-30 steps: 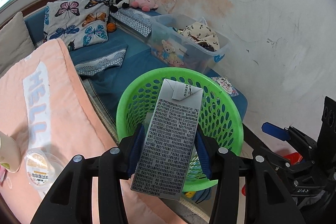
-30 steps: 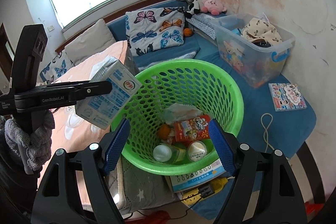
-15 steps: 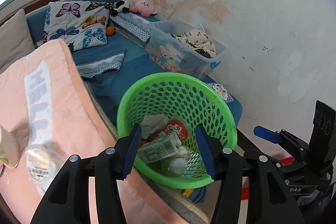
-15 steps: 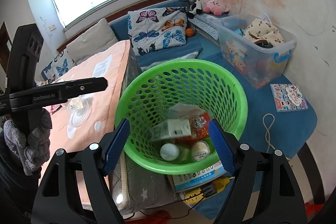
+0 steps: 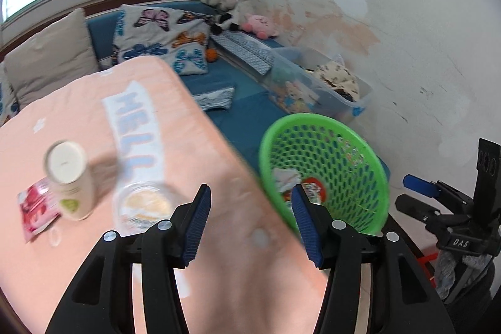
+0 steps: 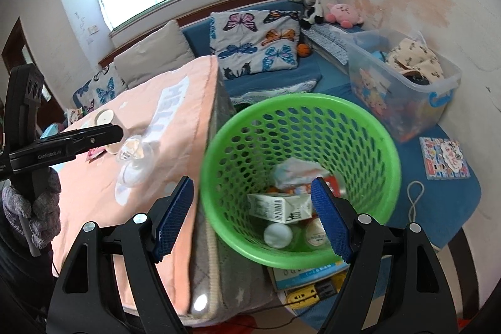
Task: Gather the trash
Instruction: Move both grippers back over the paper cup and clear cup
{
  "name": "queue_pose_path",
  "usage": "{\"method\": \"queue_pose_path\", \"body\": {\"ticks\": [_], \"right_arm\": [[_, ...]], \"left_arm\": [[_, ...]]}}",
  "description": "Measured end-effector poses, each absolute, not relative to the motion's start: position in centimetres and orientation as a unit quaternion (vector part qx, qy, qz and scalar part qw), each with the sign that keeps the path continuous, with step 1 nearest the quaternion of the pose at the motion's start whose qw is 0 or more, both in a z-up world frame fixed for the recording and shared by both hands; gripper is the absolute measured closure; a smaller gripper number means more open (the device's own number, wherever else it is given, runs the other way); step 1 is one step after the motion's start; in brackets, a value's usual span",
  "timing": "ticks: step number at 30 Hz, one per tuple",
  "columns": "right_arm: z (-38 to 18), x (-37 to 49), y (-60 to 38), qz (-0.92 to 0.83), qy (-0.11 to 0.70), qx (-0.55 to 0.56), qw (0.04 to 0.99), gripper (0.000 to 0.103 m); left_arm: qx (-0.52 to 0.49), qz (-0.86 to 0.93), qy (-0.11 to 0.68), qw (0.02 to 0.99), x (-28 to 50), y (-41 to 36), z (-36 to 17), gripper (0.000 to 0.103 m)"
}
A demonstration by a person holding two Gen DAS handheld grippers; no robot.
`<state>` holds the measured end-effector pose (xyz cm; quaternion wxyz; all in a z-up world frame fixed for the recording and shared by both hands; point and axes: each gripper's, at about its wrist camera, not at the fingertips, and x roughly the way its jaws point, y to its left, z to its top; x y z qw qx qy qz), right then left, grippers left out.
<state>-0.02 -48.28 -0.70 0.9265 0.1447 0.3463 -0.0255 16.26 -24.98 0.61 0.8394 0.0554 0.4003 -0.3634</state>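
Note:
The green mesh basket (image 6: 300,99) holds a white milk carton (image 6: 278,205), a crumpled tissue (image 6: 294,171), a red snack packet (image 5: 313,187) and round lidded cups. My left gripper (image 5: 250,190) is open and empty above the right edge of the peach tablecloth (image 5: 219,287), left of the basket (image 5: 313,119). On the cloth lie a cream tube-shaped cup (image 5: 70,180), a clear lidded cup (image 5: 144,205) and a pink packet (image 5: 34,208). My right gripper (image 6: 252,180) hangs open and empty over the basket's near side.
A clear storage box (image 6: 407,89) with clothes stands behind the basket by the wall. Butterfly cushions (image 6: 253,43) and soft toys lie on the blue mat. A picture book (image 6: 444,158) and a cord lie right of the basket. Booklets and a yellow plug strip (image 6: 307,293) sit under the basket's front.
The left gripper let go of the milk carton, which now lies in the basket. It then swung left over the table. The right gripper shifted slightly and stayed open.

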Motion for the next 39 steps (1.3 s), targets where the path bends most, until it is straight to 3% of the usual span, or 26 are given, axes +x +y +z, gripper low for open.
{"method": "queue_pose_path", "body": {"ticks": [20,39], "right_arm": [[-0.8,6.8,-38.6,0.080,0.369,0.083,0.922,0.026],[-2.4,12.7,-31.3,0.156,0.395,0.022,0.905,0.026]], "left_arm": [[-0.013,-0.259,0.398,0.880,18.9,-11.8,1.4,0.051],[-0.033,-0.225,0.411,0.883,19.3,-7.6,0.1,0.051]]}}
